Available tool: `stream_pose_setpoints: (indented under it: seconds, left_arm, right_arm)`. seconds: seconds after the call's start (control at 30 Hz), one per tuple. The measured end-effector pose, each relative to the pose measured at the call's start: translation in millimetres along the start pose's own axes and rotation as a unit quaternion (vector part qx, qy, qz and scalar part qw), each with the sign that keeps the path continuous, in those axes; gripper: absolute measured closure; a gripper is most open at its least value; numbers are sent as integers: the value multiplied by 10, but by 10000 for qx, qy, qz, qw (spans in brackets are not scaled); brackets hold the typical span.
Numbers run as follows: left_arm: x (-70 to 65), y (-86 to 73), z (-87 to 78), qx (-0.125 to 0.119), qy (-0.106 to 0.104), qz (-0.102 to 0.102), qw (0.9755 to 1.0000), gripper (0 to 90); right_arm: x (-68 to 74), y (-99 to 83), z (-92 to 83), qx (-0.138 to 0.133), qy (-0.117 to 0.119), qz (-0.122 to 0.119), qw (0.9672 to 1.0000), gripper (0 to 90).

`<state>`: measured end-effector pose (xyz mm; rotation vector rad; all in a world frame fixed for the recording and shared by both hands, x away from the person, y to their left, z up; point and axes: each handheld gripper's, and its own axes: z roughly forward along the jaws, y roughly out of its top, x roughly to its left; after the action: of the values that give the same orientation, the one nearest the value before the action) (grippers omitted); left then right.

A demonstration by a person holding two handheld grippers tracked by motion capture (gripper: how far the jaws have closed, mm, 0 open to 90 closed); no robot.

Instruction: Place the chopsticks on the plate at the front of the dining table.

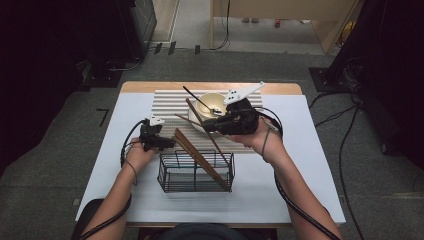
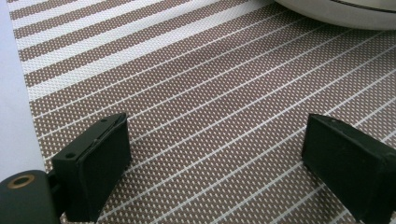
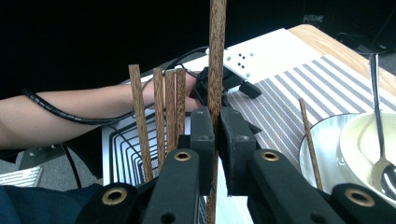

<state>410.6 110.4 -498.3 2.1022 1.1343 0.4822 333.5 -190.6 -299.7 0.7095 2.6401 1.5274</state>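
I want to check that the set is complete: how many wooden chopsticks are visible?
6. Four chopsticks lean in the wire basket, a fifth chopstick is clamped in the right gripper, a sixth chopstick rests against the bowl; others may be hidden.

The high view is looking down from above; both gripper views are sitting close over the brown-and-white striped woven placemat point(image 1: 172, 102) point(image 2: 196, 107) point(image 3: 299, 88), which all three are sharing.

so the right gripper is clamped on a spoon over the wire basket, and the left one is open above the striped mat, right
Not a spoon: the right gripper is shut on a wooden chopstick, as the right gripper view shows. The spoon lies in the bowl. The rest holds: the left gripper is open above the striped mat.
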Motion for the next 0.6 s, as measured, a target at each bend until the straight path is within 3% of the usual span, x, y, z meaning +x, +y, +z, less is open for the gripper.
stream_pose_setpoints:
  seconds: [0.6]
  left_arm:
    - [1, 1, 0, 3, -2, 0, 10000, 83]
  right_arm:
    - [1, 222, -40, 183, -166, 21, 9997, 853]
